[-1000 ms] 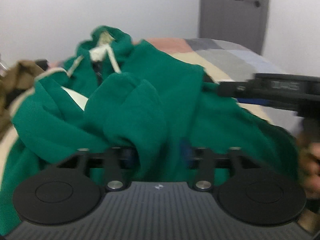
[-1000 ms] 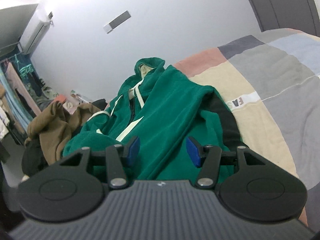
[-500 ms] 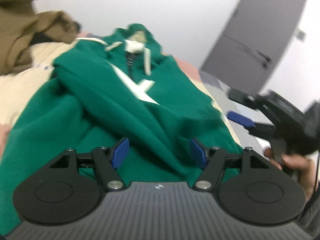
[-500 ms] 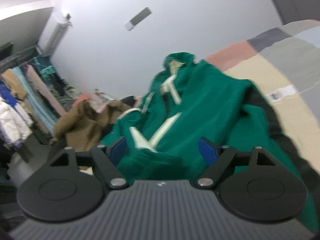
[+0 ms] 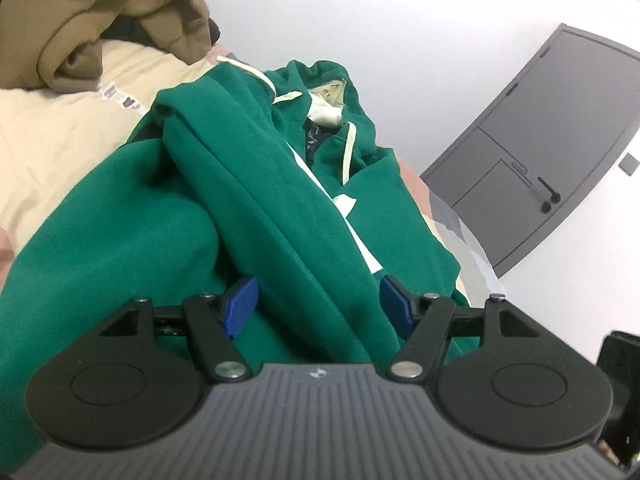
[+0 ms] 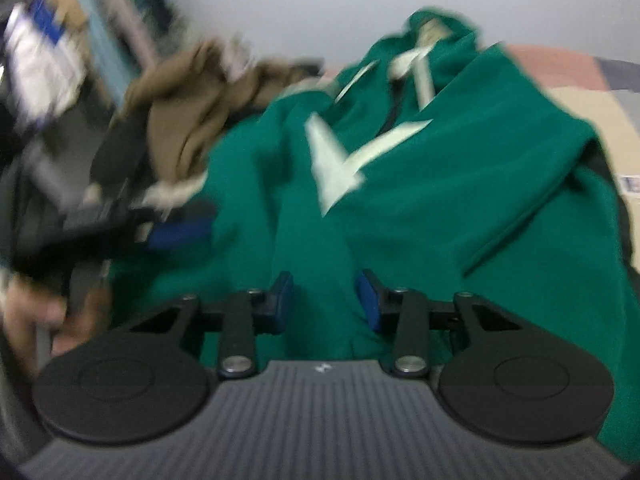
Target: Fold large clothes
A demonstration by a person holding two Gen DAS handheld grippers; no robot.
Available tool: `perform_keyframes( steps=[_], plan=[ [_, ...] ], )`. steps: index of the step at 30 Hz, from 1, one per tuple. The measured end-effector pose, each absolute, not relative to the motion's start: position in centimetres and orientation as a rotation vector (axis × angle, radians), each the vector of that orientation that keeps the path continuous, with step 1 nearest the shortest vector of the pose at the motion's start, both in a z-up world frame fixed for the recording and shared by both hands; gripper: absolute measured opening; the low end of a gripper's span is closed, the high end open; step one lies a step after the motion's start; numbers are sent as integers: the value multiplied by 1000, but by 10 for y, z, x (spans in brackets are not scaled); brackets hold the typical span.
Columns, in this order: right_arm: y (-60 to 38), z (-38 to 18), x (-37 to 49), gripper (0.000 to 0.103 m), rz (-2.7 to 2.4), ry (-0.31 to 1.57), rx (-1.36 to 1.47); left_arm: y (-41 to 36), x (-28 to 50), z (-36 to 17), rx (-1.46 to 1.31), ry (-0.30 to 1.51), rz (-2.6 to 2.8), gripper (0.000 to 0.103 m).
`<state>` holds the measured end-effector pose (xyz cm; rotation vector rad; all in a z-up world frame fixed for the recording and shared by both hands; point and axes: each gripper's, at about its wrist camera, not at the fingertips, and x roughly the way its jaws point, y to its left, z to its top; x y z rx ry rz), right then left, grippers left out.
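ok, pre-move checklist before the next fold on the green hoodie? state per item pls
1. Left gripper open, fold of green hoodie between fingers: ok.
2. Right gripper grip on the fabric between its fingers: cannot tell, view blurred.
3. Drawstrings loose over the chest, not tucked: not ok.
4. Sleeve folded across the body: ok.
5. Brown garment apart from the hoodie: ok.

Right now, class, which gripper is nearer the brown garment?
Left. The left gripper is at the edge of the green hoodie toward the brown garment; the right gripper straddles the hoodie's middle, farther away.
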<state>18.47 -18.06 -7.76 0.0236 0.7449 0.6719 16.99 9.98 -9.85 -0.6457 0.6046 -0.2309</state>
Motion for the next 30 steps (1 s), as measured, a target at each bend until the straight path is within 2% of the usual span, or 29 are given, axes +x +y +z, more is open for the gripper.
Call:
perform_keyframes(
  steps=[5,9,16,18,20,22,23,25,27,30],
  plan=[
    [-190,-65,181,41,663,677,71,99,184,-100,-655,614,-222,73],
    [-215,-65,192,47,572,636,172,106,190,-102,-695,602,-198,73],
    [-229,-87,222,49,464,726,271,113,211,-113,-748,612,-175,72],
    [-222,-96,226,49,469,773,250,115,218,-118,-759,618,-152,63],
    [-217,-102,226,48,496,795,244,119,225,-122,-778,633,-130,30],
    [-212,-100,225,43,528,799,222,126,226,-122,-823,623,-139,14],
    [-210,-97,223,38,539,797,200,129,225,-120,-833,614,-141,10],
    [-209,-90,219,17,550,784,164,138,220,-111,-856,569,-154,9],
    [-209,-80,213,11,568,752,156,151,215,-103,-891,525,-156,9],
    [-206,-59,202,7,596,673,155,176,207,-91,-945,446,-137,8]
  ],
)
